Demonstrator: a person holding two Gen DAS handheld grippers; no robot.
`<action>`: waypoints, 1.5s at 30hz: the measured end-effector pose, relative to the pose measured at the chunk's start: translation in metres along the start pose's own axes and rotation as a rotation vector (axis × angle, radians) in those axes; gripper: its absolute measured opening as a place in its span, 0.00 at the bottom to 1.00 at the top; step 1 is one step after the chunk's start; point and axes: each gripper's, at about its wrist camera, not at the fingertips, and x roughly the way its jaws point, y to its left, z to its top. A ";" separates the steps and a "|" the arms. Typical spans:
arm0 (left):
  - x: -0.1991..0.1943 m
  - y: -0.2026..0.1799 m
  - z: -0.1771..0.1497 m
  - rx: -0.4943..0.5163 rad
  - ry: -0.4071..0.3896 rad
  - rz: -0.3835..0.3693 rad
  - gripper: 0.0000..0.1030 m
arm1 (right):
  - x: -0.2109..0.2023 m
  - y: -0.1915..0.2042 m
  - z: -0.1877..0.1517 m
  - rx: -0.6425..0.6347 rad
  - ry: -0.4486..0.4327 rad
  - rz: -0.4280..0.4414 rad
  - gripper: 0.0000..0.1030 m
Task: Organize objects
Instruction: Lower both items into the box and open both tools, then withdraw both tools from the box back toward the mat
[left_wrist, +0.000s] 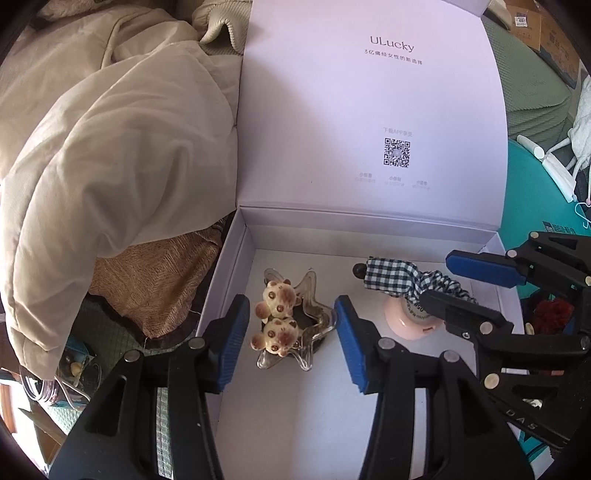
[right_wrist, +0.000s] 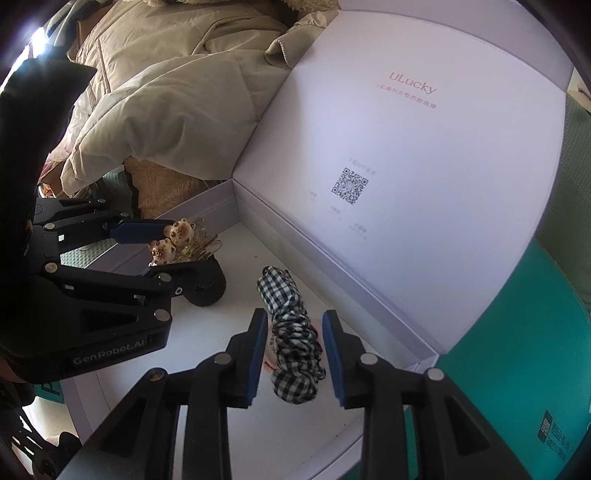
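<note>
1. Holding both grippers over the open white box (left_wrist: 236, 266), you have them angled down at its floor; its raised lid (left_wrist: 369, 110) stands at the far side.
2. Read the lid: "ULucky" is printed near its top, a line of Chinese characters sits under it, and a QR code (left_wrist: 397, 152) lies lower down with smaller captions too faint to read.
3. Your left gripper (left_wrist: 291, 339) has its blue pads apart, one on each side of the clear star-shaped dish (left_wrist: 314, 314) that carries two small spotted animal figurines (left_wrist: 279, 297). A gap shows on both sides, so the pads do not press on the dish.
4. That dish sits on the box floor, in the near left part.
5. Your right gripper (right_wrist: 295, 354) also has its pads apart, with the black-and-white checked scrunchie (right_wrist: 291, 332) between them. Gaps show on both sides; nothing is clamped.
6. The scrunchie lies draped over a small pink round case (left_wrist: 406, 317) with a printed label too small to read, in the right part of the box, well apart from the dish.
7. In the right wrist view, your left gripper's body reads "GenRobot.AI". In the left wrist view, the right gripper shows the letters "DAS".
8. A cream padded jacket (left_wrist: 92, 147) lies heaped left of the box, and a teal surface (right_wrist: 517, 350) shows on the right.
</note>
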 end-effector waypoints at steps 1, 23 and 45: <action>-0.002 -0.001 0.000 0.001 -0.003 0.003 0.46 | -0.001 0.000 0.000 -0.002 -0.002 0.000 0.29; -0.101 -0.009 0.009 -0.005 -0.117 0.025 0.47 | -0.094 -0.001 0.014 -0.008 -0.112 -0.054 0.29; -0.257 -0.037 -0.005 0.017 -0.259 0.032 0.50 | -0.213 0.018 -0.002 -0.016 -0.231 -0.129 0.29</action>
